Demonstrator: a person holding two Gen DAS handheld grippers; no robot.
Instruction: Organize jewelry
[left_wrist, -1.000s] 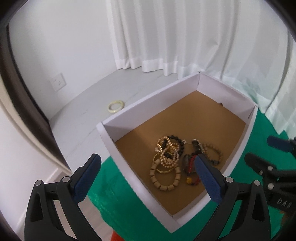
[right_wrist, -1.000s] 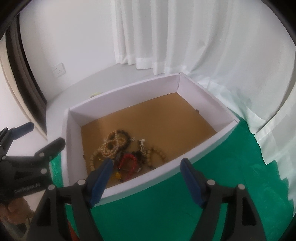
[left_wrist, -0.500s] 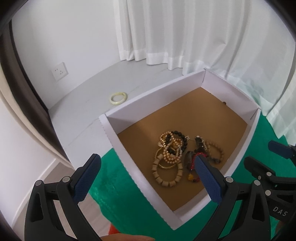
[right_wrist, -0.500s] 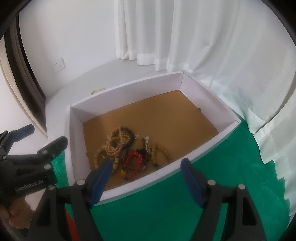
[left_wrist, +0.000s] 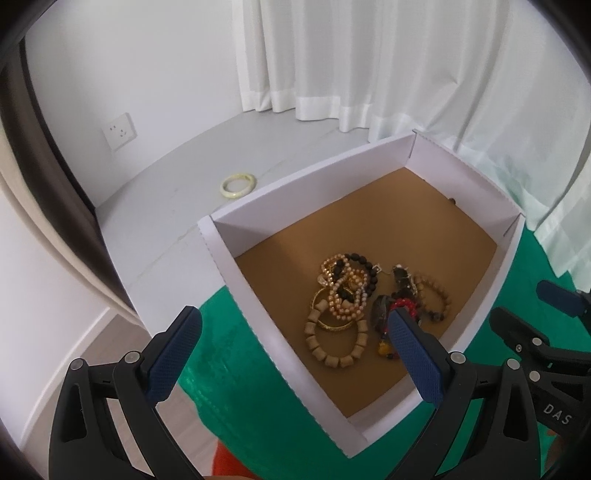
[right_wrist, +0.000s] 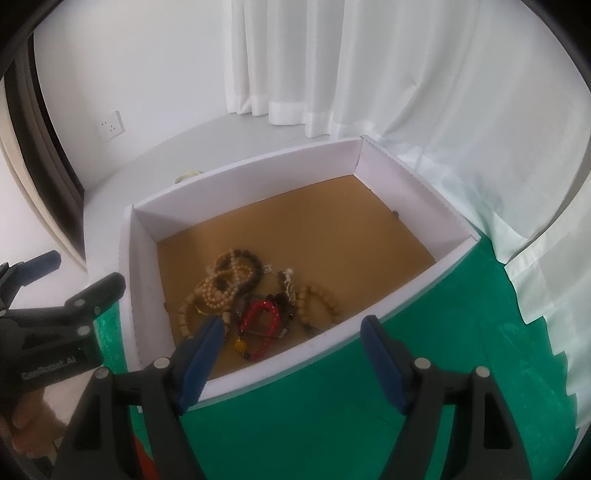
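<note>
Bracelets (right_wrist: 255, 295) lie beyond both open jaws.

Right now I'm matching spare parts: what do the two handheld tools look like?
Both are black plastic clamp-style frames with silver rivets and textured blue pads on two fingers. The left tool shows the same build as the right tool. White lettering marks each body: "DAS" on the right one, an unreadable line on the left one. No cables or sleeves show.
</note>
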